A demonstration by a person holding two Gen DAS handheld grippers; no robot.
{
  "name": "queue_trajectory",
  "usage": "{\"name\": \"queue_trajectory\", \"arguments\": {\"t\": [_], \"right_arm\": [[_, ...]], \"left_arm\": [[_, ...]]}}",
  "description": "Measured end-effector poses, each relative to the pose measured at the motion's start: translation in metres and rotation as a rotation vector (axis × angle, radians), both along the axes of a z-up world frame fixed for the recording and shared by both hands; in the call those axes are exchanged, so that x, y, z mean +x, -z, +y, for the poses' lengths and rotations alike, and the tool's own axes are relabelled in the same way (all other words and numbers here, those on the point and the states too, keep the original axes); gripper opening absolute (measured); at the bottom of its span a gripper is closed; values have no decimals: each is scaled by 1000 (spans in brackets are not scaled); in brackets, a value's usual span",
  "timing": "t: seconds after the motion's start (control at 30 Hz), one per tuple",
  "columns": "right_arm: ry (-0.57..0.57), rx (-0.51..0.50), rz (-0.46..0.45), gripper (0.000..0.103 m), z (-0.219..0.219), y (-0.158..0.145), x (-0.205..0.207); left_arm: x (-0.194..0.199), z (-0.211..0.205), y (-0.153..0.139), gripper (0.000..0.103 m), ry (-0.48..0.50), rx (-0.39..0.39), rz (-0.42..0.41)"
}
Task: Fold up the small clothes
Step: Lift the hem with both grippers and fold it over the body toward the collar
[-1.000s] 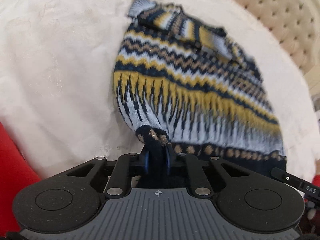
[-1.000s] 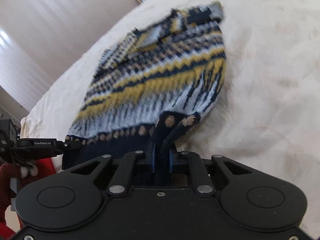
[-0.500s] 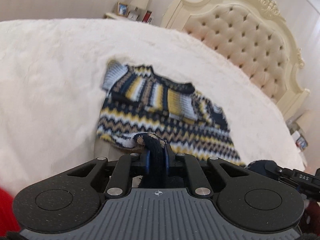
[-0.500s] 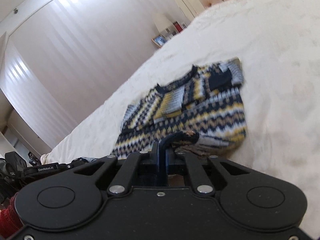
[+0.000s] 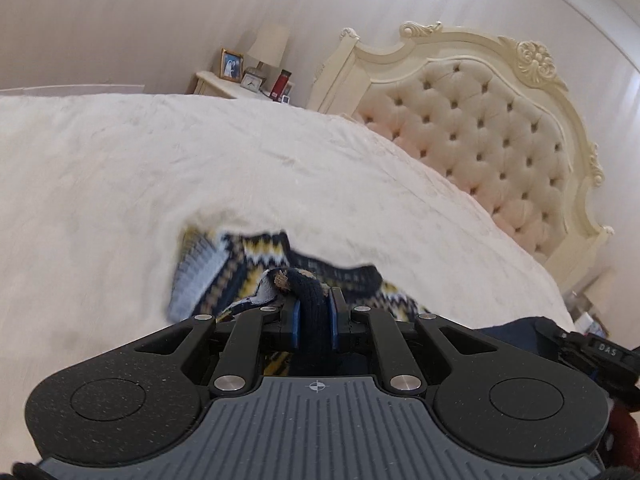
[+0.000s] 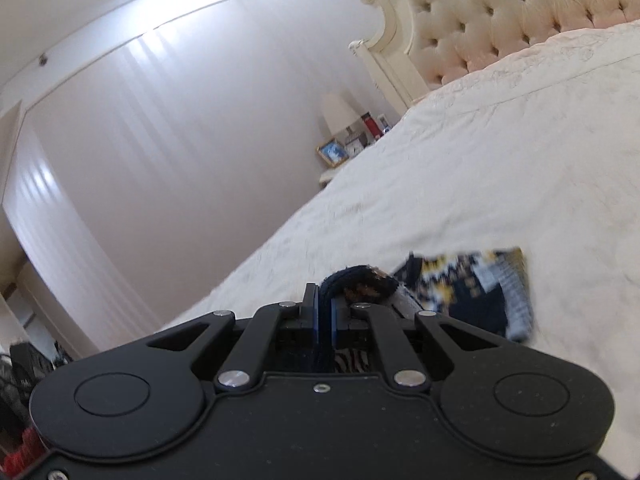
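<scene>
A navy, yellow and pale-blue zigzag-patterned sweater (image 5: 224,264) lies on a cream bedspread (image 5: 120,184).

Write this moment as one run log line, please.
left tool: shut on sweater hem | right tool: shut on sweater hem | knit sweater: on white bedspread, folding not finished

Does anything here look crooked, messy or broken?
Nothing looks damaged or spilled. The patterned navy, yellow and pale-blue knit sweater lies bunched on the cream bedspread, its dark hem pinched in the left tongs and right tongs, mid-fold rather than misplaced.
</scene>
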State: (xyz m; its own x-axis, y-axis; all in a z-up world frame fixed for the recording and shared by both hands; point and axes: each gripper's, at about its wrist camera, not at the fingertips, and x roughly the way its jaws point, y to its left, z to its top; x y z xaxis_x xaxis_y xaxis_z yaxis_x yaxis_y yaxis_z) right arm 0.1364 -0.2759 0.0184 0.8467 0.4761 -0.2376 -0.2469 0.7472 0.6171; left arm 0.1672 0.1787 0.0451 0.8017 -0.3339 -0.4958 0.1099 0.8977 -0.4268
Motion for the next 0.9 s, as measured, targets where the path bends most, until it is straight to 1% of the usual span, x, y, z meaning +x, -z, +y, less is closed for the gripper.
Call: {"name": "queue_trajectory", "arguments": {"t": [0.17,0.27,0.37,0.5,0.57,0.67,0.7,0.73,0.77,0.8,0.83,0.9], "right_arm": [[42,-11,39,12,2,7,61],[67,-10,97,12,4,21,95],[83,-41,146,12,8,39,122],[94,-111,200,12,19,57,145],[97,-135,220,12,23,64,153],[114,-159,238,13,25,69,158],[118,-155,239,19,25,70,159],[128,-151,245,21,23,71,161],[143,-149,248,22,23,70,161],[159,-144,242,35,21,70,161],[172,-135,226,58,18,68,160],[186,-123,185,78,14,64,155]], "left_arm": [[58,-3,10,13,-13,26,13],[89,-8,24,13,-31,58,36],[114,-13,42,13,-49,94,76],[138,-12,68,13,-80,114,149],[143,-12,77,13,-89,131,164],[150,-12,84,16,-74,147,174],[151,-9,85,17,-67,136,172],[153,-6,85,18,-62,116,172],[156,-3,85,23,-54,91,175],[158,0,84,34,-45,70,182],[160,2,82,40,-41,60,184],[159,3,74,61,-57,82,140]]}}
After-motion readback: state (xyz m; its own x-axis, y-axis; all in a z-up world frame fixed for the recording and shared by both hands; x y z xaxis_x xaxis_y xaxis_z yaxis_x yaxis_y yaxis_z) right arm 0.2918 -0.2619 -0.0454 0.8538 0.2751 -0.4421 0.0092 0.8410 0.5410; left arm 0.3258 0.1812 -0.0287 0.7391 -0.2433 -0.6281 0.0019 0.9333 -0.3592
